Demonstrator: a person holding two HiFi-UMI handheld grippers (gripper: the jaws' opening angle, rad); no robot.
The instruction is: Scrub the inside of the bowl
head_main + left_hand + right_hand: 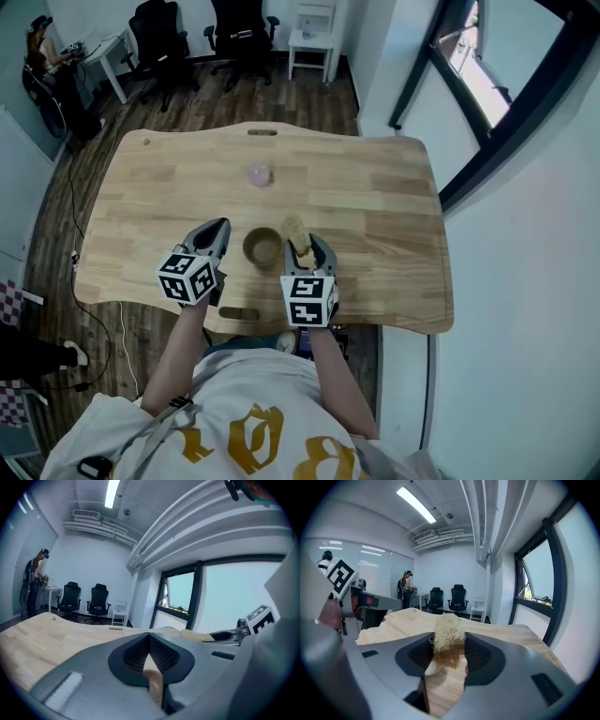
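The left gripper (149, 637) fills the lower half of the frame, its grey jaws drawn together at the tips. A tan curved edge, seemingly the rim of the bowl (153, 686), sits pinched between the dark ribbed pads. At right centre the right gripper (218, 635) shows with a pale fibrous scrubber (197, 636) at its tip. The wooden table (37, 634) spreads across the left. Two black office chairs (70, 599) and a standing person (35, 581) are at the far left, with a dark-framed window (180, 595) at centre.
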